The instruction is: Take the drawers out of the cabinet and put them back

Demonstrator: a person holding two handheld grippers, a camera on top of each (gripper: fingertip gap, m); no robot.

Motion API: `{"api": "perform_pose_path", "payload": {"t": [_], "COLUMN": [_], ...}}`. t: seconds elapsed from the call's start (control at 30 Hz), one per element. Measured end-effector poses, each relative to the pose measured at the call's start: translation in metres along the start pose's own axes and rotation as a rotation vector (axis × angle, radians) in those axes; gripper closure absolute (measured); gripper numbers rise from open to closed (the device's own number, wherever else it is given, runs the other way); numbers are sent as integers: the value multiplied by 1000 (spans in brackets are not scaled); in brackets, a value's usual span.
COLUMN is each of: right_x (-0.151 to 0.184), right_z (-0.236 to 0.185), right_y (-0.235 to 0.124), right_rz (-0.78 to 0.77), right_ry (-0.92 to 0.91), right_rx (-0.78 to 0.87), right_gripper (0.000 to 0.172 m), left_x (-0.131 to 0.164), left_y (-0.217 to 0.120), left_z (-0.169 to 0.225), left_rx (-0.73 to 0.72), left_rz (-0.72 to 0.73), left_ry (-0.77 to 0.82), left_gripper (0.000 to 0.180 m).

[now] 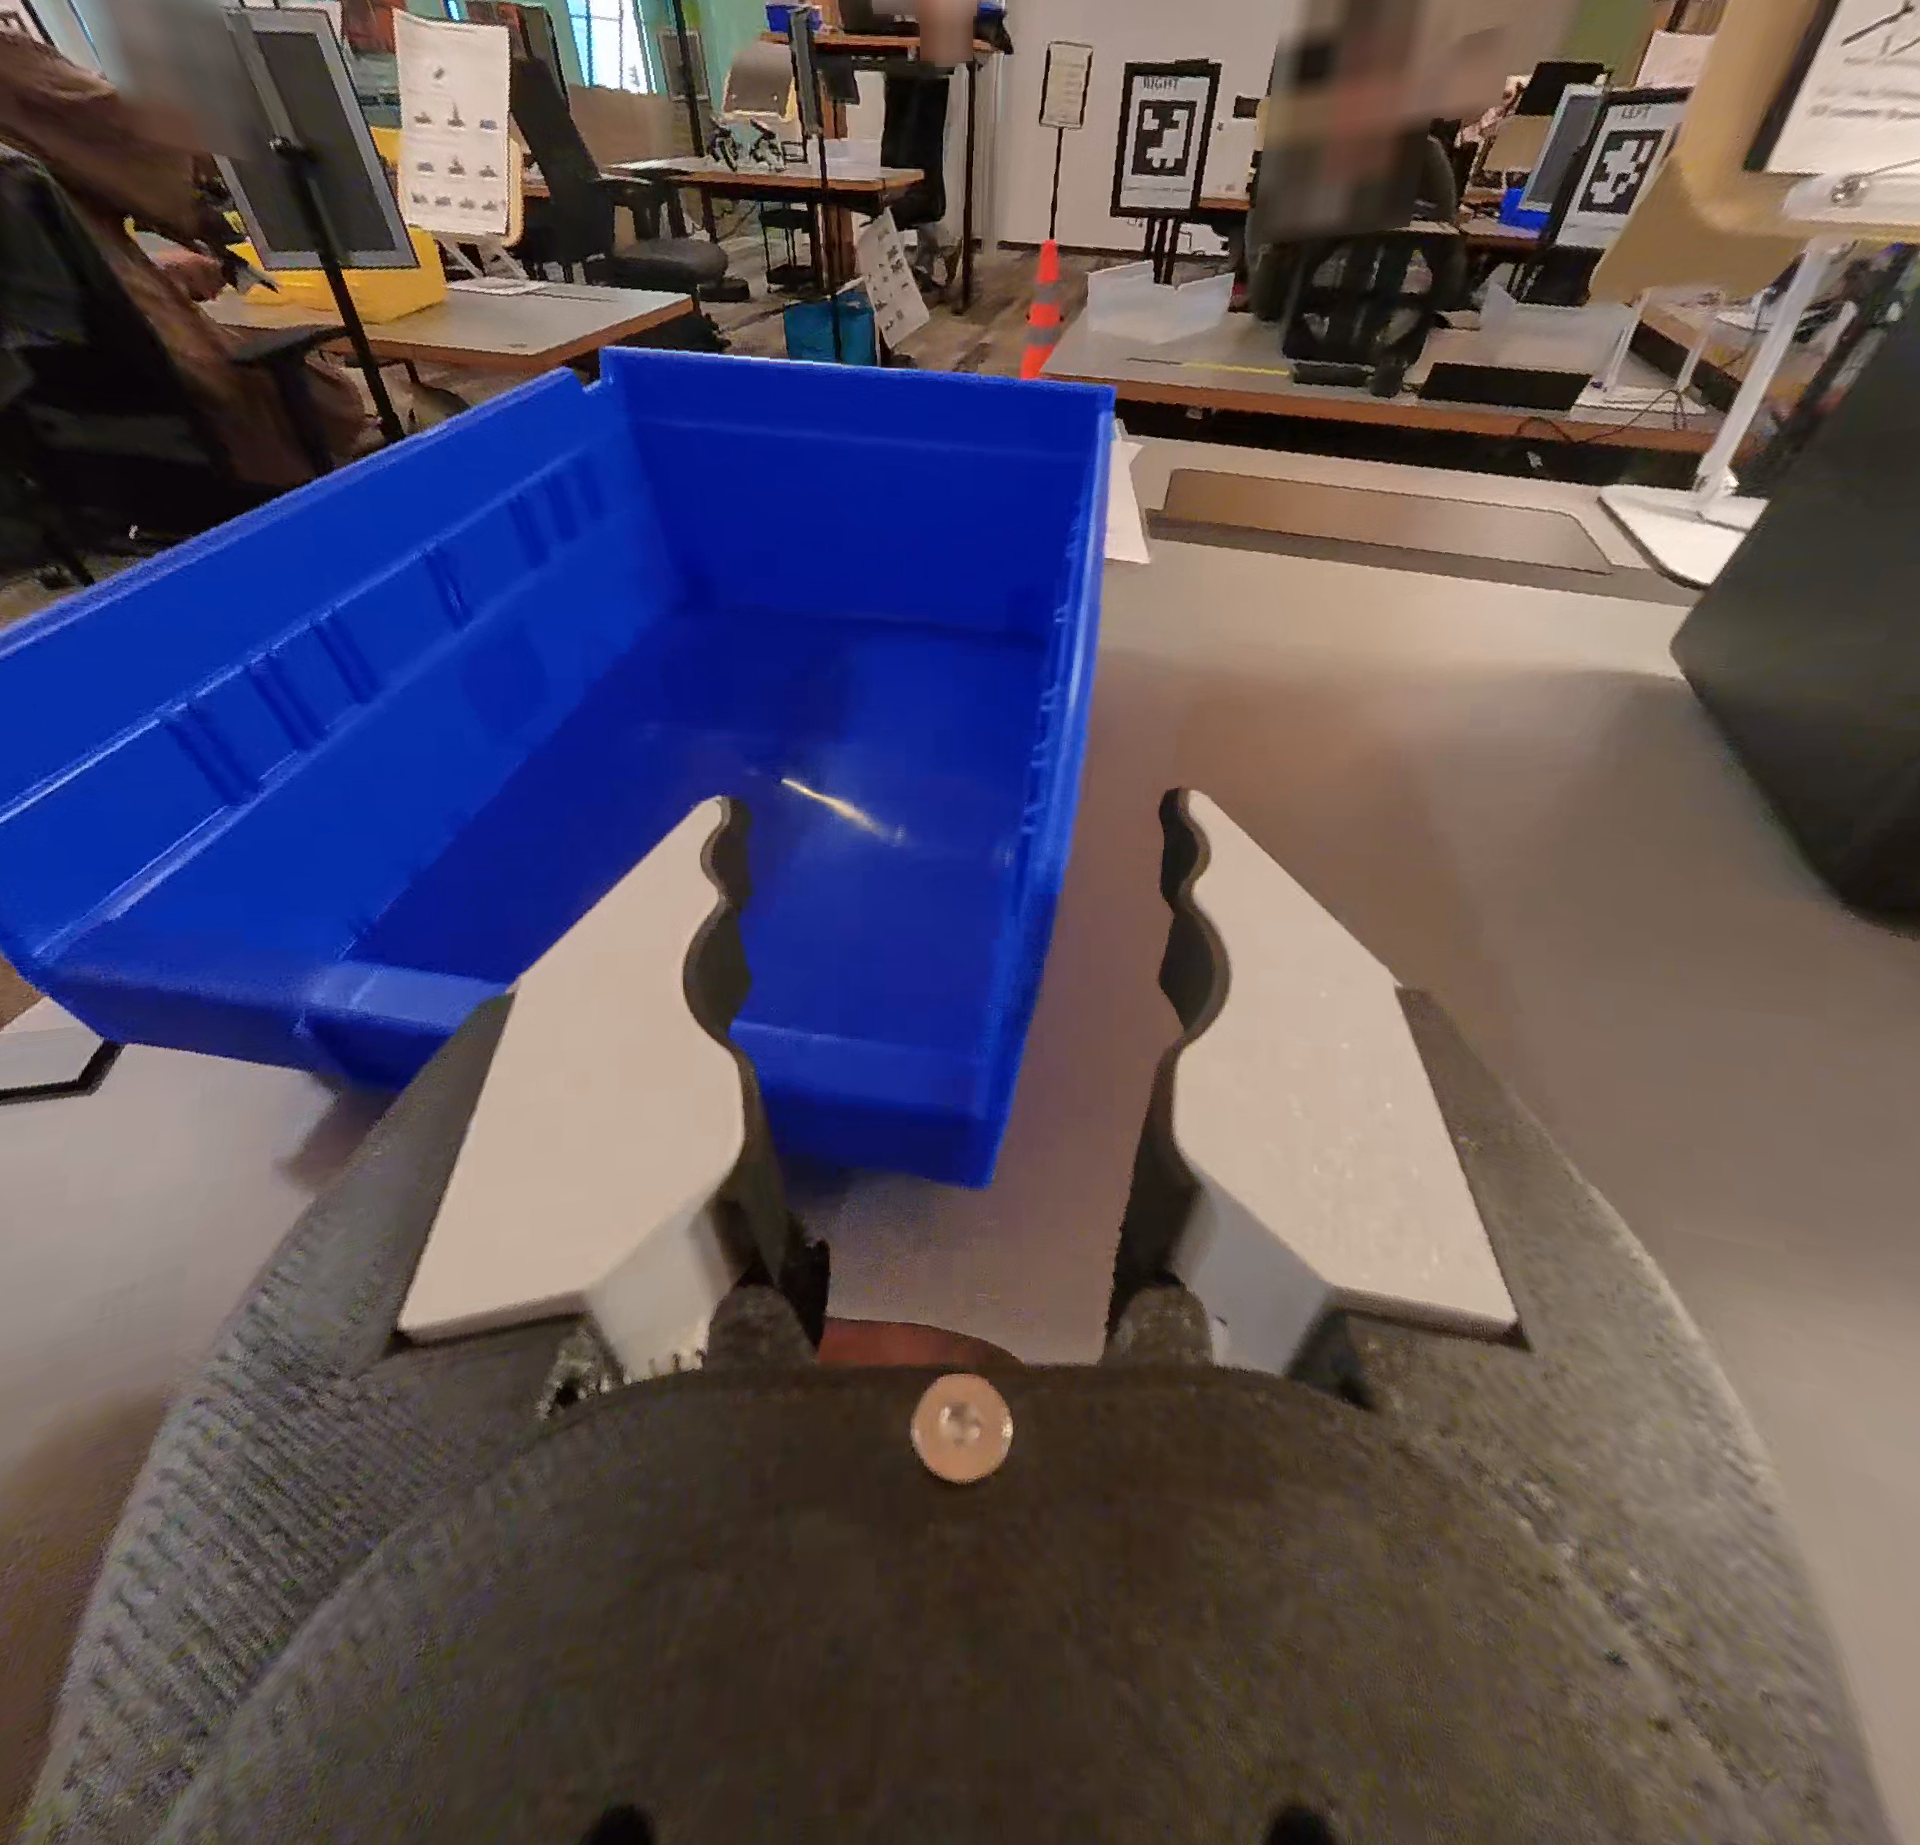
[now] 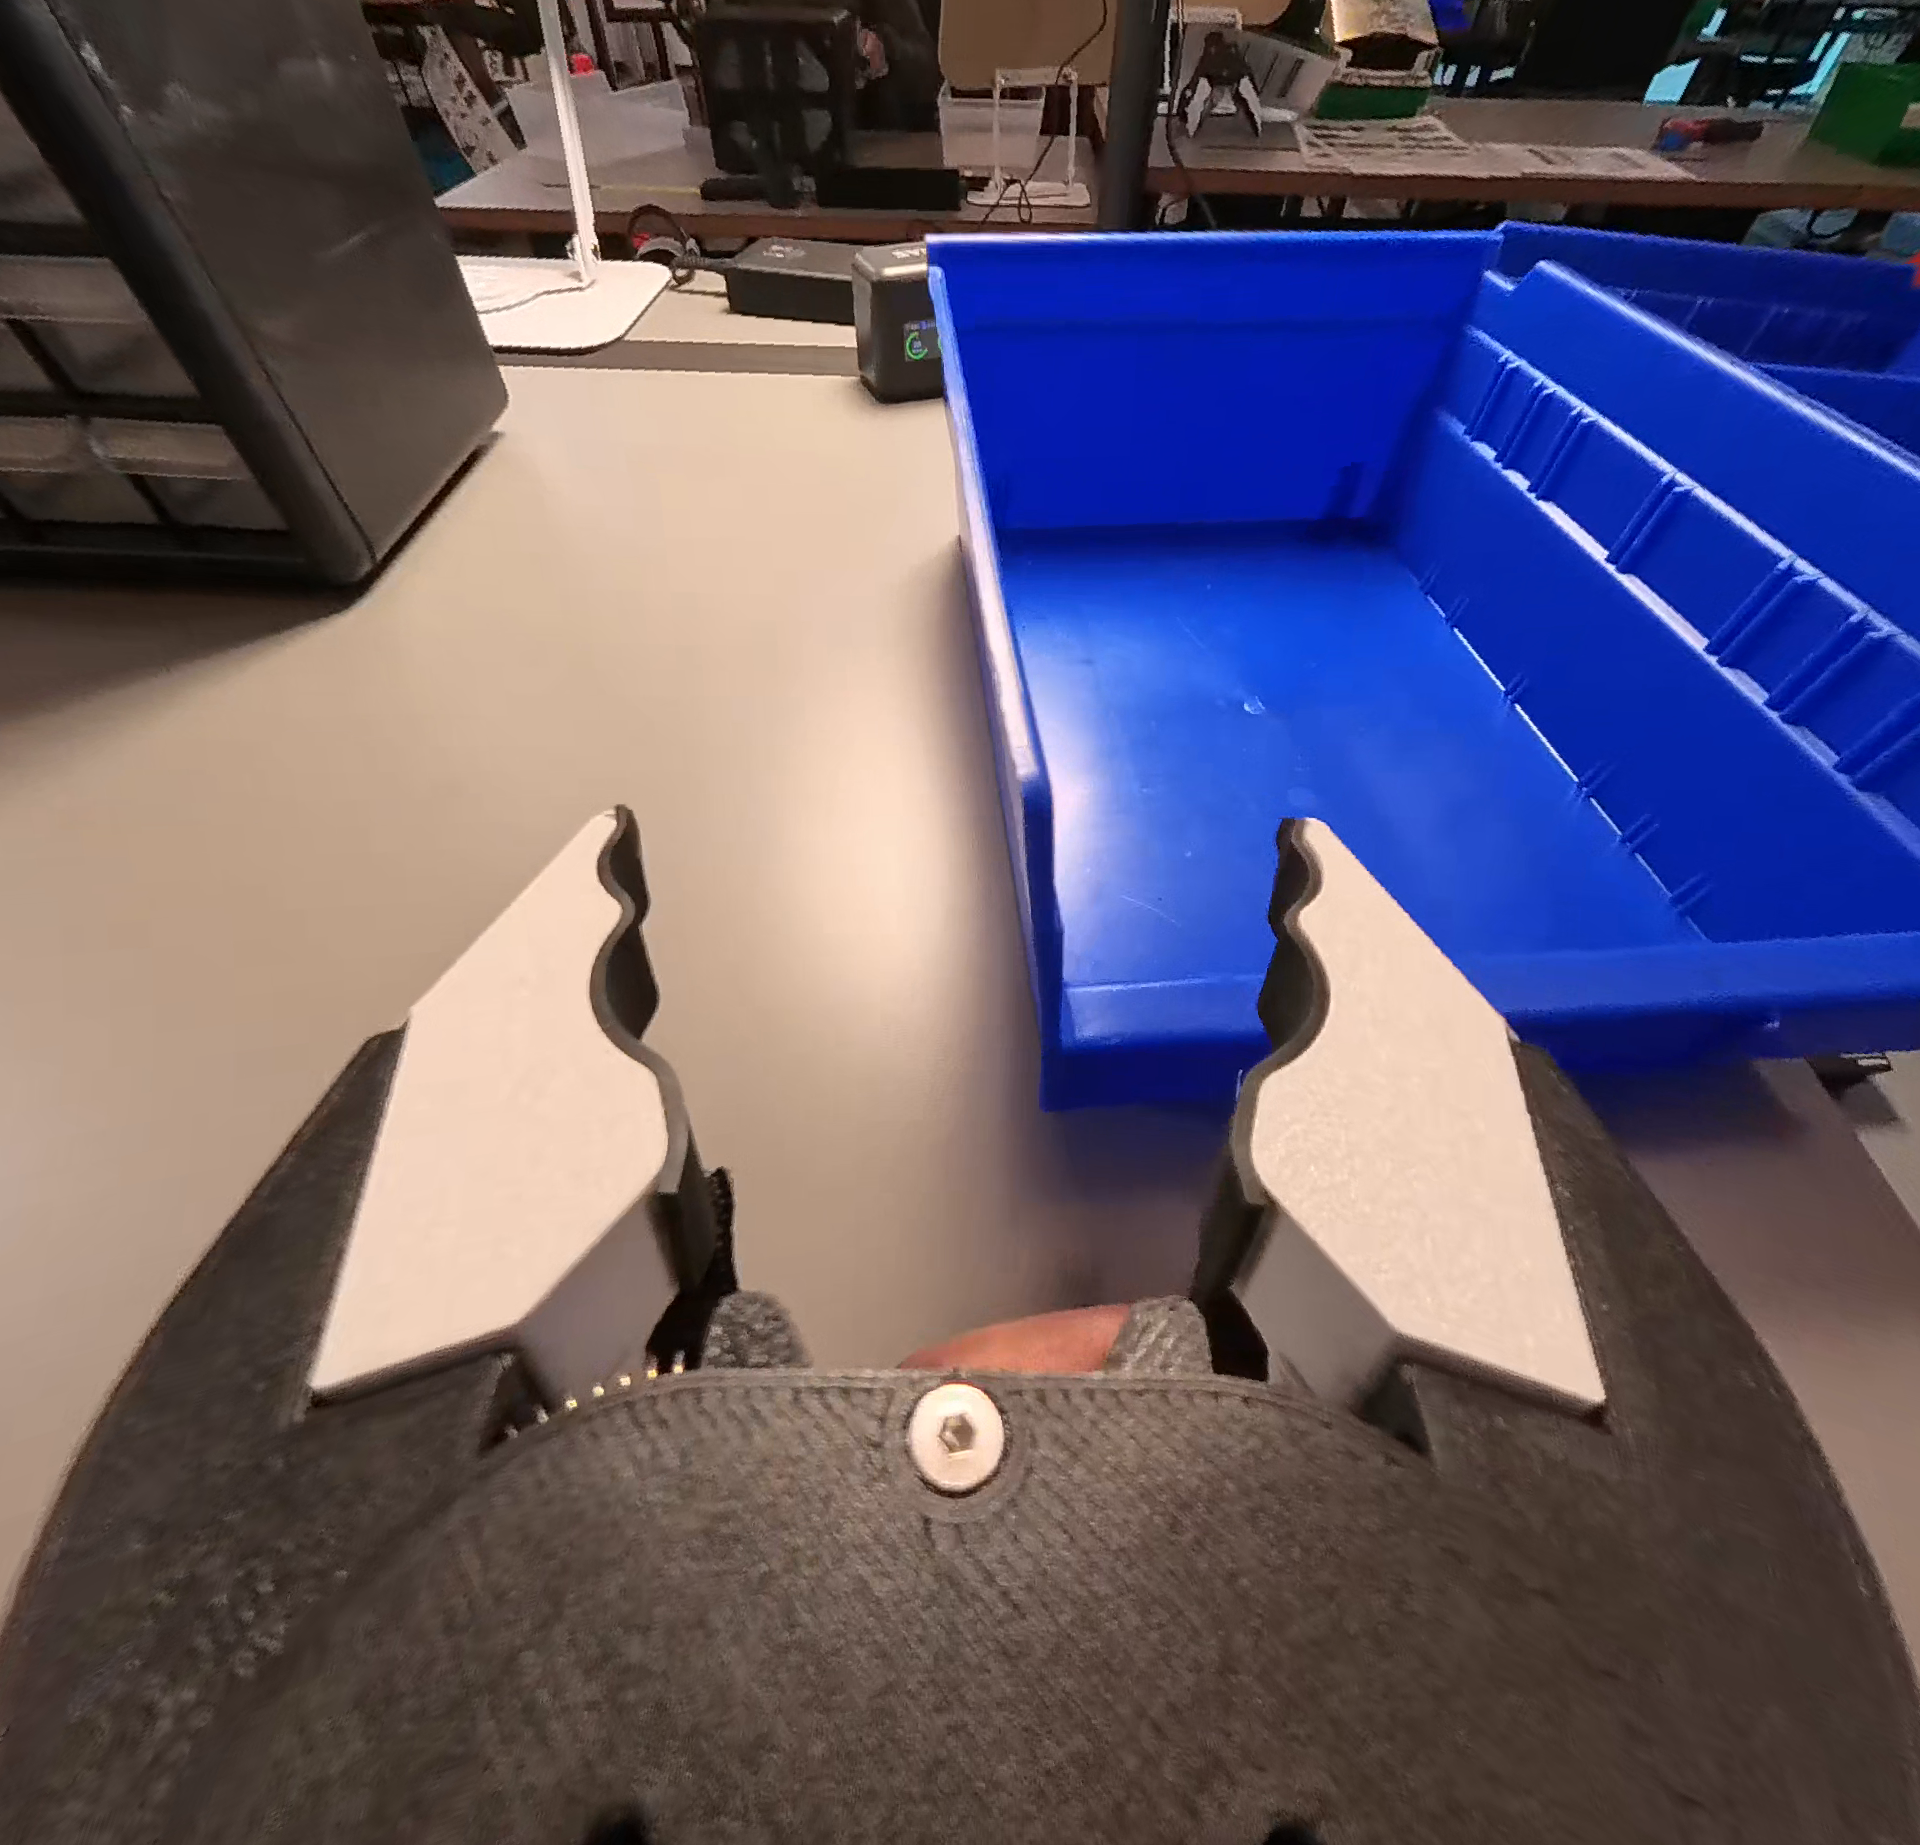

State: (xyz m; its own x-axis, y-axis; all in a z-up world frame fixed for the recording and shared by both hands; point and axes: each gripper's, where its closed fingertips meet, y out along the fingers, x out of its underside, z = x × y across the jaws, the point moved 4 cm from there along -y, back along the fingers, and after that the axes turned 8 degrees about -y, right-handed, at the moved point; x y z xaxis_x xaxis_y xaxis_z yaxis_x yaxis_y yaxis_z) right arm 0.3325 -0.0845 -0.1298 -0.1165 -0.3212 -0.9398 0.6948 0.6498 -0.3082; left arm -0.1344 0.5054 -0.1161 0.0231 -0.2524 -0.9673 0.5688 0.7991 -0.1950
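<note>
I take the blue bin as my landmark; it sits on the grey table, open top up, nothing visible inside

Left tongs: jaws wide apart, nothing between the pads but air. The bin's right wall runs up through the gap, but I see clear space on either side of it, so no grip

Right tongs: spread wider than the left pair, also bare. The bin's left wall passes between the fingers without touching either pad

Key relation: the bin's long axis runs away from both cameras, low front lip toward me, tall back wall far. In the left wrist view the bin lies ahead and left of the tongs; in the right wrist view it lies ahead and right. Which pair is nearer I cannot tell

Cabinet: dark unit with small drawers, left of the bin and well apart from it in the right wrist view, its front turned away to the left. In the left wrist view a dark block right of the bin is probably the same unit. My judgement: the next move turns either pair away from the bin toward it

Hidden or unclear:
- cabinet cut off by the frame edge; only a few drawer fronts show, at a steep angle, and I cannot tell whether any slot is vacant
- a second blue bin right of the first, mostly out of frame
- neither view shows the other pair of tongs
- left wrist view is smeared at the bin's near corner
</note>
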Motion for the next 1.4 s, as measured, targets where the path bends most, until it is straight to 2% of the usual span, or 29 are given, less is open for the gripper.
{"api": "perform_pose_path", "payload": {"t": [0.13,0.37,0.5,0.57,0.63,0.7,1.0,1.4], "right_x": [1,-1,-2,-2,-3,-3,6,19], "right_z": [8,9,4,7,6,9,-5,-59], "right_y": [5,15,24,26,25,22,-13,-79], "right_rz": [-3,-5,-19,-27,-16,-6,1,-15], "right_ry": [9,20,4,-11,-11,3,-12,-127], "right_rx": [16,5,-20,-2,-7,13,-36,-289], "right_gripper": [46,48,60,85,130,165,166,165], "left_x": [-1,2,2,2,4,5,12,18], "left_y": [10,21,28,30,28,24,-14,-154], "left_z": [-5,-3,-5,-3,3,9,48,101], "left_rx": [0,-7,-6,4,29,52,234,687], "left_rz": [-10,-46,-46,-37,-30,-24,-57,-37], "left_ry": [-19,50,101,158,229,255,252,216], "left_gripper": [106,119,136,151,173,178,179,180]}}
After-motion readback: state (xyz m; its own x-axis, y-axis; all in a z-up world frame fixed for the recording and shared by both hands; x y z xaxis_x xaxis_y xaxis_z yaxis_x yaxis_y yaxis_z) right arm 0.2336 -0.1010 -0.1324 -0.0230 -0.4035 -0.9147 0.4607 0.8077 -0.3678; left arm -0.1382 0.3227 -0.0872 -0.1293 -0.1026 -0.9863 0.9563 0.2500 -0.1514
